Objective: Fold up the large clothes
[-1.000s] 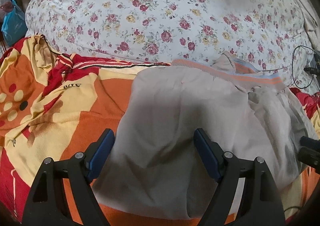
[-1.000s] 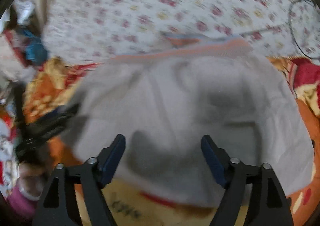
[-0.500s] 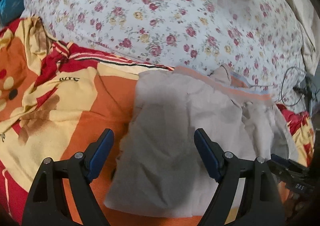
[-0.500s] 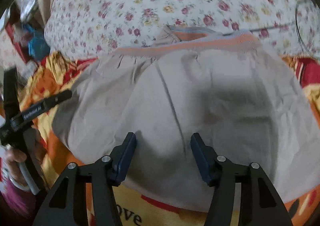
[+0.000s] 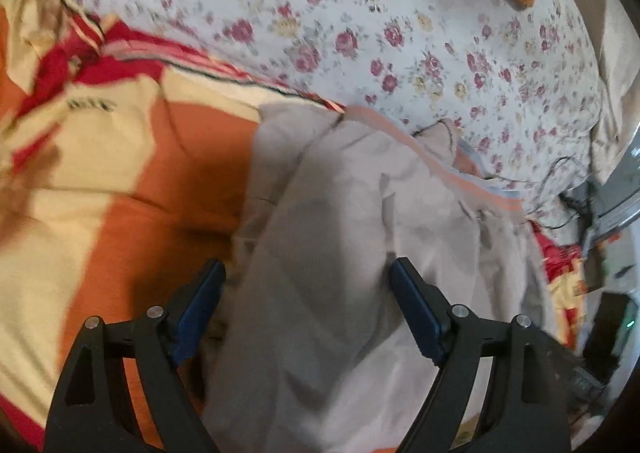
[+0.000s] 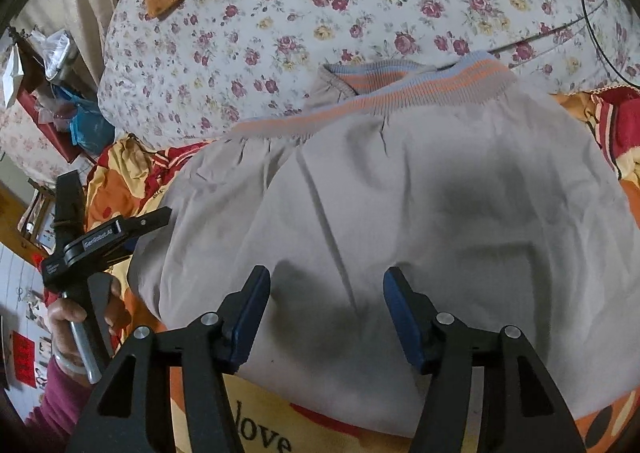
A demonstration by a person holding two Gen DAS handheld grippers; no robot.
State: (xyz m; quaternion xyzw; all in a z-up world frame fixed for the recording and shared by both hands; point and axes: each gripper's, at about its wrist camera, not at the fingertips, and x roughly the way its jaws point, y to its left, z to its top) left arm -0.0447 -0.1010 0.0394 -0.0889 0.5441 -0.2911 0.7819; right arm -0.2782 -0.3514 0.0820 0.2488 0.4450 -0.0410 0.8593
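The grey garment (image 6: 400,213) lies spread on the orange, red and yellow bedspread (image 5: 132,181), its ribbed striped hem band (image 6: 420,87) at the far edge, pressed up against the floral quilt (image 6: 360,1); its long axis seems to run across the right wrist view, from the bunched left side to the flatter right side. The right gripper (image 6: 326,309) hovers over the near middle of the cloth, its jaws part-spread after opening a little just now, with nothing pinched between them. The left gripper (image 5: 306,305) is spread wide over the garment's left edge, where the cloth is rumpled into folds; fabric lies between the jaws but the blurred picture shows no pinch. In the right wrist view a hand (image 6: 72,313) holds that left gripper just beside the left border, so it is the nearer 1 to that side. Bare bedspread to the left and along the near edge leaves room to fold; the quilt closes off the far side.
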